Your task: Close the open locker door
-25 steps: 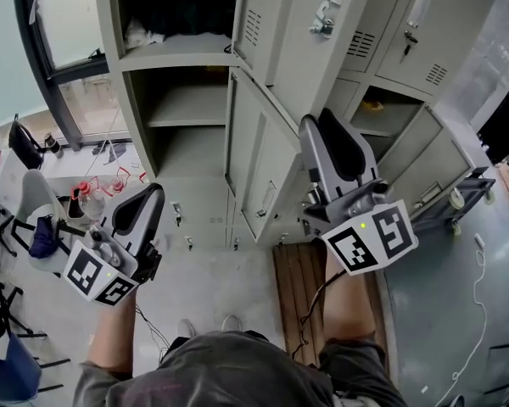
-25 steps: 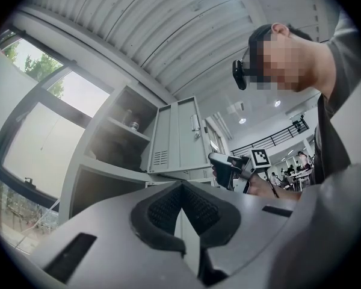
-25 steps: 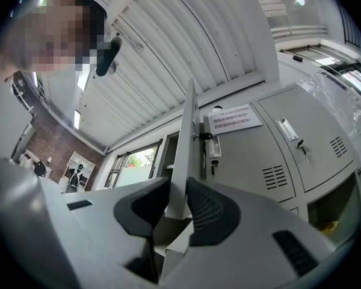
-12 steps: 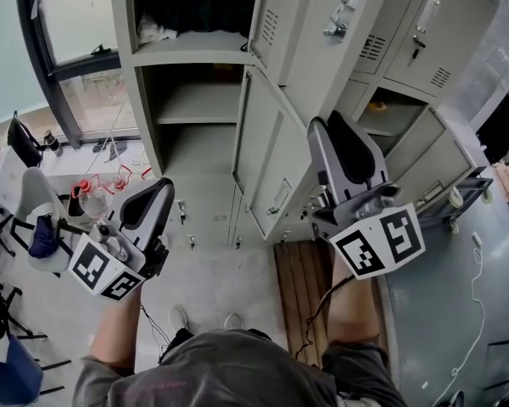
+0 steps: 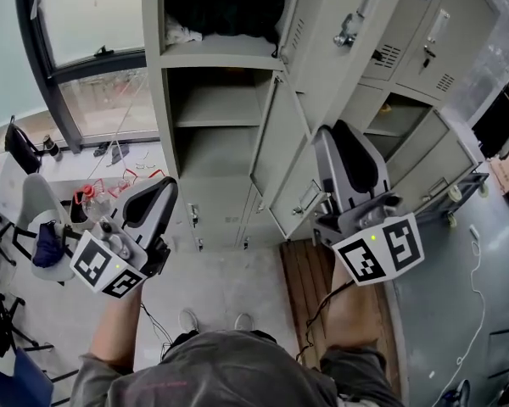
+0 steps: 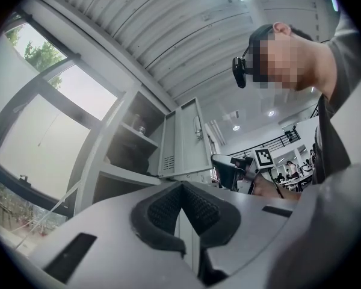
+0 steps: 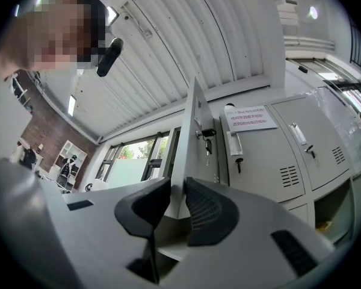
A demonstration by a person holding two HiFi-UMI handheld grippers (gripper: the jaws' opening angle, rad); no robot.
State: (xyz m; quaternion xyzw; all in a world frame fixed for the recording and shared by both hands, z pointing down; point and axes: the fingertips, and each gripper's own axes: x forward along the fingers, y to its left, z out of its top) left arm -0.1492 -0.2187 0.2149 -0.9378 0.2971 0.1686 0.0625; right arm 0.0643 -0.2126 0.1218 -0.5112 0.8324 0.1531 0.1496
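Note:
A bank of grey lockers point(image 5: 424, 32) stands ahead. The upper locker door point(image 5: 331, 24) hangs open from a compartment point(image 5: 220, 7) that holds dark things. Below it, a lower door point(image 5: 276, 155) is also open in front of bare shelves. My left gripper point(image 5: 157, 200) is shut and empty, low at the left, apart from the lockers; its pads point(image 6: 168, 205) meet at the tips. My right gripper point(image 5: 343, 147) is held up just right of the lower door. Its jaws have just been closing and still show a narrow gap, through which the open door's edge point(image 7: 195, 131) shows. No pad presses on it.
A large window point(image 5: 85, 32) is at the left, with a chair point(image 5: 34, 206) and bottles point(image 5: 93, 200) below it. A wooden board point(image 5: 310, 282) lies on the floor under my right arm. A cart point(image 5: 462, 192) and a cable point(image 5: 475, 312) are at the right.
In the head view the lockers have slid to the right and look a little nearer. Both grippers keep about the same place in the picture. Neither gripper has taken hold of anything.

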